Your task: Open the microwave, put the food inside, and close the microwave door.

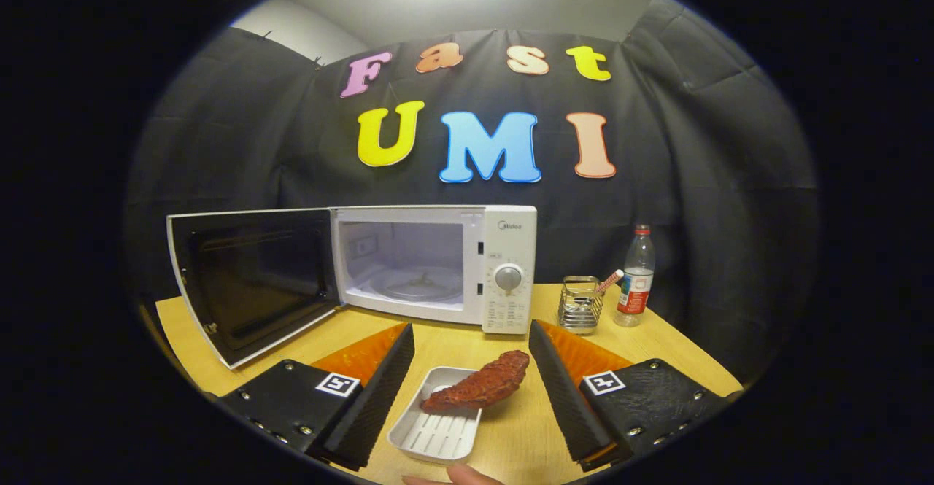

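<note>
One microwave (434,266) stands at the back edge of the table (511,427), its door (252,281) swung fully open to the left so the bare cavity and one glass turntable (417,286) show. Nearer the front edge lies one white tray (430,434), and one piece of reddish food (481,386) rests across its far rim, one end hanging past the tray. The gripper (471,405) is spread wide, one finger either side of tray and food, touching neither. Right of the microwave, near the table's back right corner, stand one wire holder (580,308) and one bottle (635,277), close together. One fingertip (467,476) shows at the front edge.
</note>
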`<state>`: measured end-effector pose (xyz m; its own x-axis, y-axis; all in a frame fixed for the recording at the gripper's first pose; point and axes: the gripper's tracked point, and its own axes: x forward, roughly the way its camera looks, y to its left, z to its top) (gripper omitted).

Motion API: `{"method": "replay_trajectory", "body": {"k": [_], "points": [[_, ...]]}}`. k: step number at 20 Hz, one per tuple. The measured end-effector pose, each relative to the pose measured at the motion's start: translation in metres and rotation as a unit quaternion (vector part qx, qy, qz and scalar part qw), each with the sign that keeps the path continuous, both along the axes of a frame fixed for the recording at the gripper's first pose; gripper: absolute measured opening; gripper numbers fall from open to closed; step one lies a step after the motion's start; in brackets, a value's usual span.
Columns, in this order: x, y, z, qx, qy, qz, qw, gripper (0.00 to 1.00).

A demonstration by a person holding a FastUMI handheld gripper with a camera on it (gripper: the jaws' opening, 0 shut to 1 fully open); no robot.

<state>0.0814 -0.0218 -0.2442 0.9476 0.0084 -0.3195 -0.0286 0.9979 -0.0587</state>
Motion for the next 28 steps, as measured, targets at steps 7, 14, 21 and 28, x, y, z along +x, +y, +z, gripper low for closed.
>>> {"method": "replay_trajectory", "body": {"k": [7, 14, 21, 28], "points": [[0.021, -0.041, -0.061, 0.102, 0.067, -0.045, 0.991, 0.96], [0.029, -0.009, -0.100, 0.204, 0.121, -0.021, 0.971, 0.93], [0.038, 0.001, -0.102, 0.272, 0.131, -0.026, 0.953, 0.30], [0.037, 0.008, -0.078, 0.290, 0.108, -0.025, 0.951, 0.12]]}}
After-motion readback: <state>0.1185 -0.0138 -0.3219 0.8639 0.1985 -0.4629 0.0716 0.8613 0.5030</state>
